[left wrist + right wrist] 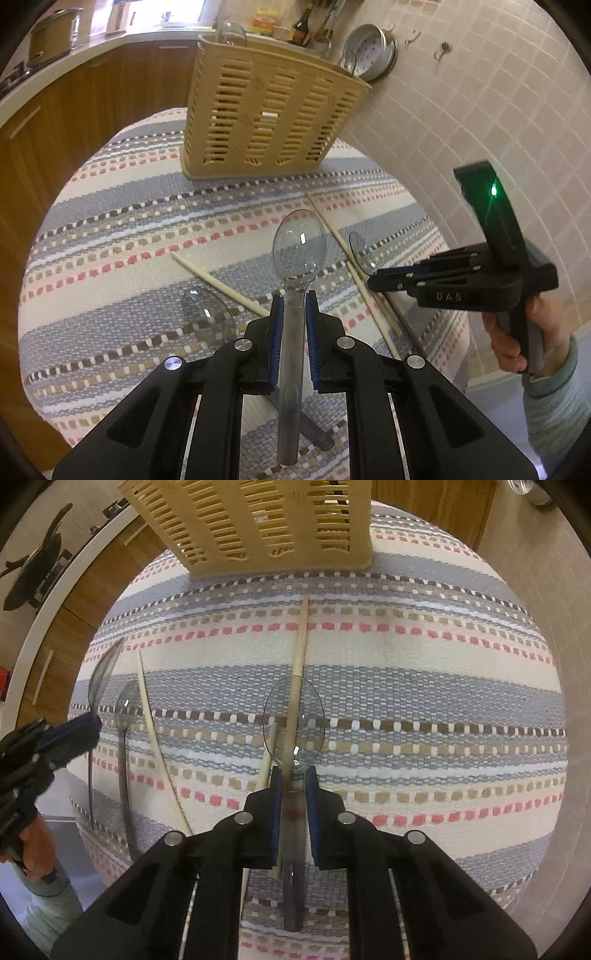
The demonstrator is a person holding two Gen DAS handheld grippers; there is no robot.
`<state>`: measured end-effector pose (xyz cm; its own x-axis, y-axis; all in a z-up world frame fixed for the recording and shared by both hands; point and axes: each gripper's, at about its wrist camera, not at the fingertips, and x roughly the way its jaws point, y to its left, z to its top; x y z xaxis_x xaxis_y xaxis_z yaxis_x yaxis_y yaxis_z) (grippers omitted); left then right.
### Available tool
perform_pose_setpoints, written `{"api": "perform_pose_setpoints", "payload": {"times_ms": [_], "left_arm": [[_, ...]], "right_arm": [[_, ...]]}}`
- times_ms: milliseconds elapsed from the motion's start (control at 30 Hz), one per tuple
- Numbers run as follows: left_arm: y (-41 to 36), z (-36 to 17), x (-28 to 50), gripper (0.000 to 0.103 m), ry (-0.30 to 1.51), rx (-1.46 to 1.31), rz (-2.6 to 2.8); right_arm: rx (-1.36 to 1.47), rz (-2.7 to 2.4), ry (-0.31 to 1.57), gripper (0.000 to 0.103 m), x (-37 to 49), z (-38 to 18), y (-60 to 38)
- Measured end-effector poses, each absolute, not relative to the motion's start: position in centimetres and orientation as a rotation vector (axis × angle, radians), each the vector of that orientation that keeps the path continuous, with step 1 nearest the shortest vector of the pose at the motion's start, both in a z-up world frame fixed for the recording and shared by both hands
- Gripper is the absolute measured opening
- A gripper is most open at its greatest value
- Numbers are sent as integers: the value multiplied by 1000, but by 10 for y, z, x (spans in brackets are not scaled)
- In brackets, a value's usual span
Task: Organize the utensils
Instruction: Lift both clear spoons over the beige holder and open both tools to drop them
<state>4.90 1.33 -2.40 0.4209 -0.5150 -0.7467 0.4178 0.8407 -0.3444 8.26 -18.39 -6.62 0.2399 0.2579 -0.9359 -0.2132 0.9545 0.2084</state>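
My left gripper (294, 297) is shut on the handle of a clear plastic spoon (300, 245), held above the striped cloth (110, 229) with its bowl pointing at the beige slotted utensil holder (266, 110). My right gripper (294, 773) is shut on a second clear spoon (294, 722), close over a wooden chopstick (300, 642). The right gripper also shows at the right of the left wrist view (373, 282). A third clear spoon (208, 308) lies on the cloth left of my left gripper. One clear spoon (231, 33) stands in the holder.
Several wooden chopsticks (221, 282) lie scattered on the cloth. The holder (258, 520) stands at the cloth's far edge. A tiled wall (461, 110) is on the right with a steel steamer pan (369, 51). Wooden cabinets (74, 110) are to the left.
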Motion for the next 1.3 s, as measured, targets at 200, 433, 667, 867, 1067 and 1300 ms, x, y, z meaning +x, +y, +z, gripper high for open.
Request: {"api": "perform_pose_setpoints", "payload": {"times_ms": [200,433,667,867,1067,1300], "left_arm": [[23,-11,51,10,913,-162,-584],[28,26,49,10,735,-200,-572],[36,80,56,10,457,-212,-504],[41,120,79,10,268,-233,-494],[31,137,127,10,193,-266,-489],[10,124,168,10,187,-251,-487]], "right_arm": [[67,359,1169,10,64,-44,-196],[107,390,944,10,42,5,-204],[112,360,635,10,41,58,-206],[148,311,392,10,62,96,-210],[227,280,302,10,113,111,-217],[279,287,253,10,159,112,-216]]}}
